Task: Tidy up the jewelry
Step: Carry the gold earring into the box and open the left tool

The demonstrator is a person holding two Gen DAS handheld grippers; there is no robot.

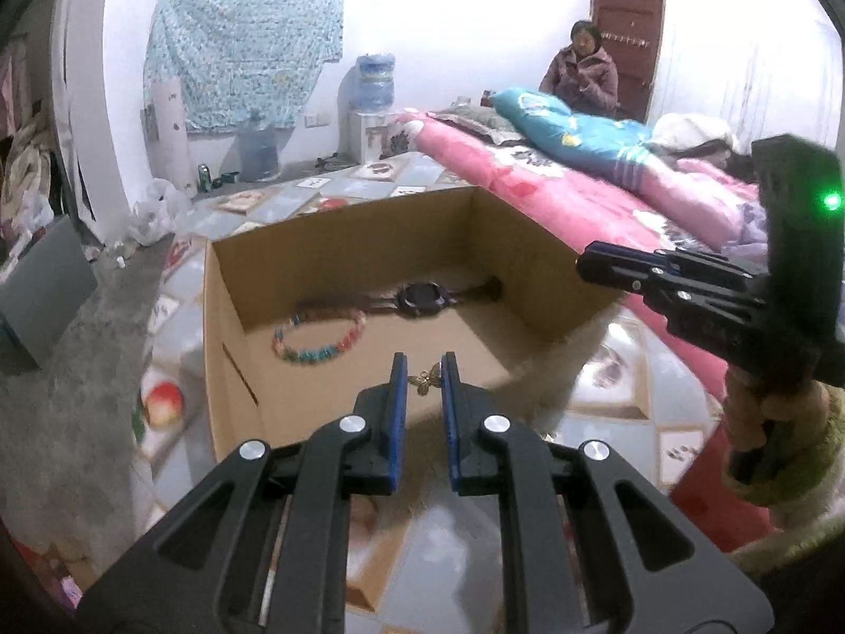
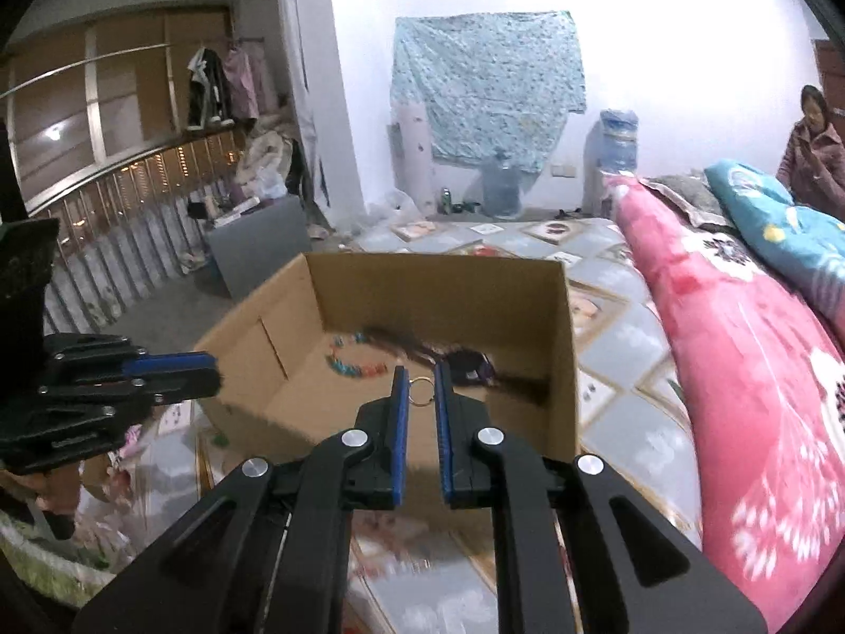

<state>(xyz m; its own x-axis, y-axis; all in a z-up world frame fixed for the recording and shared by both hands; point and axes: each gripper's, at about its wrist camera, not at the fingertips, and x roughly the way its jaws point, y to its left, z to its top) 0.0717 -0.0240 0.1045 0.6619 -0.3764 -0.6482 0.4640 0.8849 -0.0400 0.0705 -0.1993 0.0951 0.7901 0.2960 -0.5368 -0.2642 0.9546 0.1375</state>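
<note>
Pinching a small butterfly charm (image 1: 428,379), the left gripper (image 1: 424,370) hangs above the near edge of the cardboard box (image 1: 533,243). Beside it, the right gripper (image 2: 421,383) clamps a metal ring (image 2: 421,392). Inside lie a beaded bracelet (image 1: 317,341) left and a watch (image 1: 420,298) farther back.

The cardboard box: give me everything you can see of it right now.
The cardboard box is plain brown corrugated card, open-topped with upright walls and no flaps showing, and a slit cut in one side wall. It sits on a patterned quilt beside pink bedding. On its floor lie a multicoloured bead bracelet and a dark watch, strap stretched out. Neither gripper touches it.
</note>
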